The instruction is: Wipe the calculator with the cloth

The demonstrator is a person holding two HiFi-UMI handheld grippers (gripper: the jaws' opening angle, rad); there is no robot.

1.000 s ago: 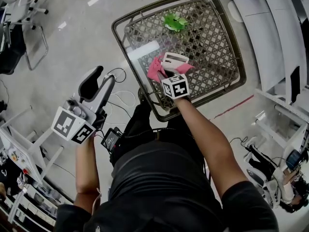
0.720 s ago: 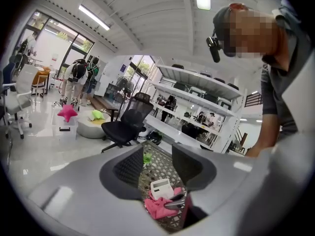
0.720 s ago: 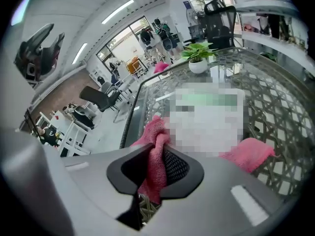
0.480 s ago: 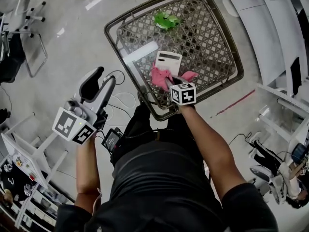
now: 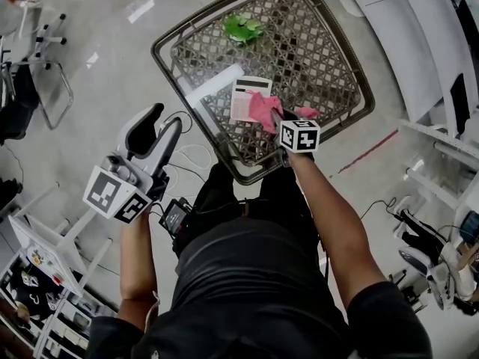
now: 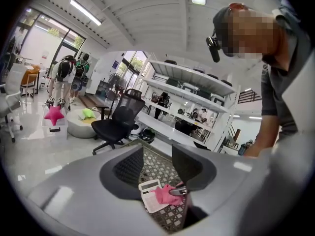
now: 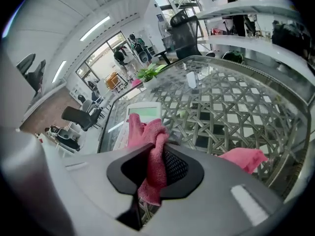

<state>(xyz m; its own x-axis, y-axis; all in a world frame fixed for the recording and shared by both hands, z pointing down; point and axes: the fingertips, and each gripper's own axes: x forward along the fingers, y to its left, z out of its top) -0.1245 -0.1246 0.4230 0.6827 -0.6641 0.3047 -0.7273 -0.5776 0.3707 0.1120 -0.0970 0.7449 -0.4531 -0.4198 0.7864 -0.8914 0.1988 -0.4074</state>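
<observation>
A white calculator [image 5: 245, 98] lies on the glass-topped wicker table [image 5: 168, 34]. My right gripper [image 5: 278, 118] is shut on a pink cloth [image 5: 265, 110], which rests on the calculator's right part. In the right gripper view the cloth [image 7: 152, 154] hangs bunched between the jaws, with the calculator [image 7: 143, 113] just beyond. One cloth end [image 7: 243, 159] trails to the right. My left gripper [image 5: 155, 128] is held off the table's left side over the floor, open with nothing in it. The left gripper view looks across at the calculator [image 6: 147, 194] and cloth [image 6: 167, 194].
A green leafy thing [image 5: 241, 27] sits at the table's far side. Cables [image 5: 188, 154] lie on the floor by the table's near corner. A chair frame [image 5: 41, 77] stands far left, a white rack [image 5: 45, 238] at the lower left, white desks [image 5: 419, 43] on the right.
My right gripper has dragged the pink cloth across the calculator, from its left side toward me and to the right. The left gripper has shifted only slightly and stays open.
</observation>
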